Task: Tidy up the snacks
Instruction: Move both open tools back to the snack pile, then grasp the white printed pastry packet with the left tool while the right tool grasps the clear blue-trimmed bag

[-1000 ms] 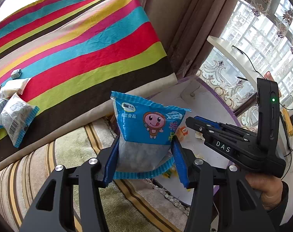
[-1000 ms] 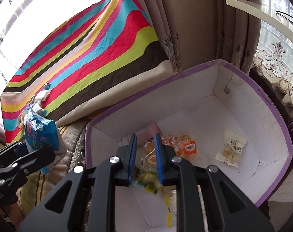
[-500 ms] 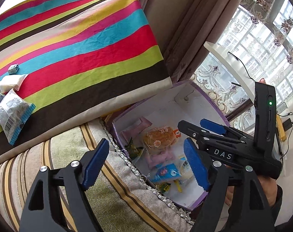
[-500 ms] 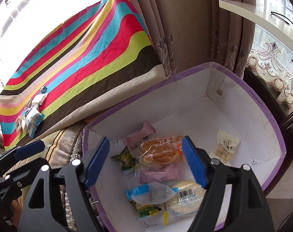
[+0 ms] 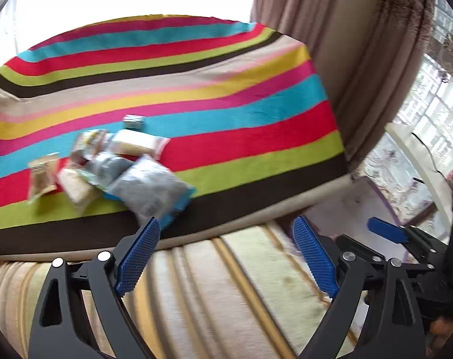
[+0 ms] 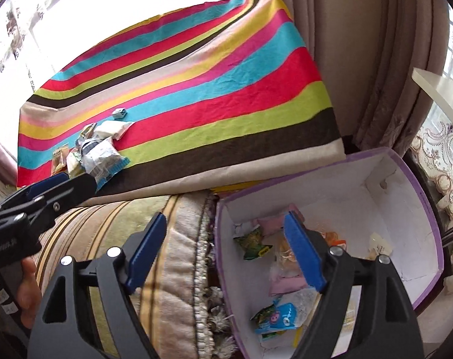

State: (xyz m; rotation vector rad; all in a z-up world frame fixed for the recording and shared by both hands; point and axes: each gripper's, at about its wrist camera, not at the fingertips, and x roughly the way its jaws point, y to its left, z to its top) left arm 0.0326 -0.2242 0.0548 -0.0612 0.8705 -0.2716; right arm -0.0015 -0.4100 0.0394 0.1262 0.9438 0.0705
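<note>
A pile of snack packets (image 5: 106,164) lies on the striped cloth (image 5: 226,113), ahead and left of my left gripper (image 5: 225,233). Its jaws are opening wide with nothing between them. The same snack pile (image 6: 97,149) shows in the right wrist view, just beyond the left gripper (image 6: 55,185). A purple-rimmed white box (image 6: 418,197) holds several packets, among them a blue packet (image 6: 281,314), a green one (image 6: 251,239) and a pink one (image 6: 269,226). My right gripper (image 6: 225,221) hangs over the box's left wall, its jaws opening, empty. The right gripper (image 5: 385,233) also shows in the left wrist view.
A beige and gold striped cushion (image 5: 226,284) runs between the cloth and the box. Brown curtains (image 6: 361,59) hang behind the box, with a white shelf (image 6: 436,89) and lace at the window on the right. A person's hand (image 6: 25,287) holds the left gripper.
Both grippers have opened and let go of their packets; the blue packet now lies in the box. Both have swung left, away from the box toward the striped cloth.
</note>
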